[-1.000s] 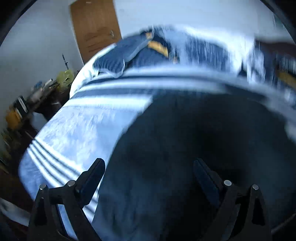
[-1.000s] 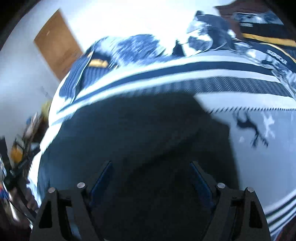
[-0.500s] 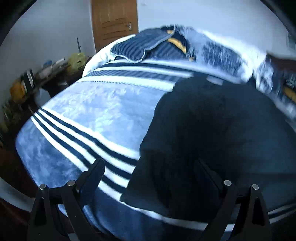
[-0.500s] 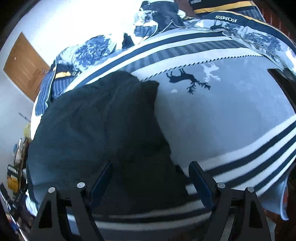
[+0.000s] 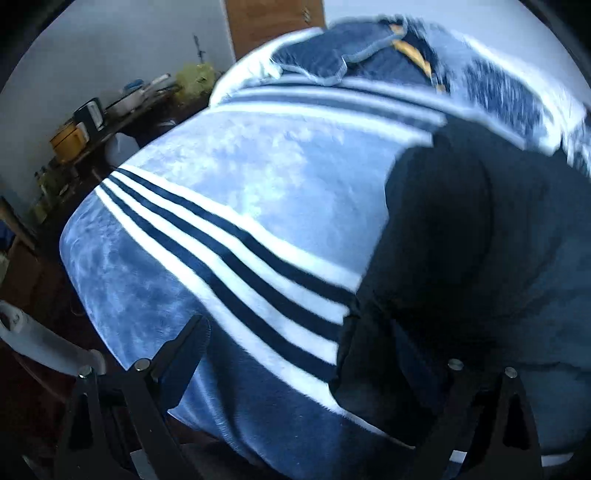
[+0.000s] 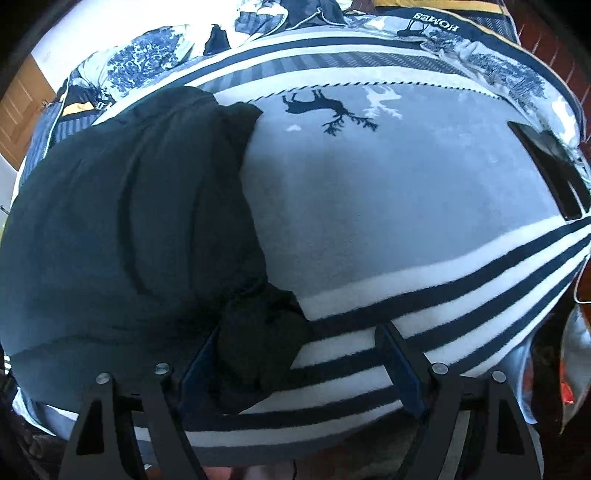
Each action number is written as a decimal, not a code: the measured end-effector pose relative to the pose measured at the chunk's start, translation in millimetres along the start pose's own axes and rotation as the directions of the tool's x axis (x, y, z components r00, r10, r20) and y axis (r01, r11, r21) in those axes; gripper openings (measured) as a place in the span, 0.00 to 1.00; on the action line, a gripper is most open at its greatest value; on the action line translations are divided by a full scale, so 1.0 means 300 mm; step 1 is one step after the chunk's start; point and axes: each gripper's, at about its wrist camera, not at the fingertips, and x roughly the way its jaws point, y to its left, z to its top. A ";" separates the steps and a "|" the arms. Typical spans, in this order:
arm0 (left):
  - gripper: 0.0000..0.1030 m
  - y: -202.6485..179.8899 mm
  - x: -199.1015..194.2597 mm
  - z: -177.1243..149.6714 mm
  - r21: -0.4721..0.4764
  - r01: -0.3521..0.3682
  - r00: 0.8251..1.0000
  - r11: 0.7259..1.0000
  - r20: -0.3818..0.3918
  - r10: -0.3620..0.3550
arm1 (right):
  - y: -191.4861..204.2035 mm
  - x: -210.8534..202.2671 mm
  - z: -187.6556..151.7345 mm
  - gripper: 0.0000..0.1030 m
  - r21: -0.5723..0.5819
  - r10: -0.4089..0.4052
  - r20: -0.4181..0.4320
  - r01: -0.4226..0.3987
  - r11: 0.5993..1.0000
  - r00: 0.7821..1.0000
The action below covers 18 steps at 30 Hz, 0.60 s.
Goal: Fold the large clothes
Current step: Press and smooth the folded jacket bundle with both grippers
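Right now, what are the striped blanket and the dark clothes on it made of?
The striped blanket looks like plush fleece: its surface is fuzzy and mottled, with soft-edged stripes. The dark garment looks like matte knit or cotton fabric, with limp folds and no shine, but the exact fibre is unclear.

Left gripper (image 5: 299, 354) and right gripper (image 6: 295, 362) are both angled steeply downward, jaws spread wide, nothing clamped.

A dark, matt cloth garment (image 6: 122, 221) is seen on a fluffy, fleecy striped blanket (image 6: 388, 206) covering the bed. Matt black plastic is shown by the right claw (image 6: 299, 369); a wooden door (image 5: 273, 22) stands behind.
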 end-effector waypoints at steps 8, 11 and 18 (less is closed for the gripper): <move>0.94 0.043 -0.082 0.008 -0.046 0.123 0.988 0.991 0.098 -0.118 | -0.041 -0.126 -0.059 0.83 0.044 0.189 0.050 -0.192 0.980 0.981; 0.94 0.005 -0.065 0.007 -0.011 0.088 0.994 0.996 0.072 -0.087 | -0.027 -0.097 -0.067 0.83 0.039 0.122 0.007 -0.122 0.992 0.993; 0.94 0.045 -0.115 0.030 -0.094 0.249 0.965 0.964 0.110 -0.239 | -0.074 -0.167 -0.060 0.79 0.116 0.232 0.103 -0.243 0.963 0.967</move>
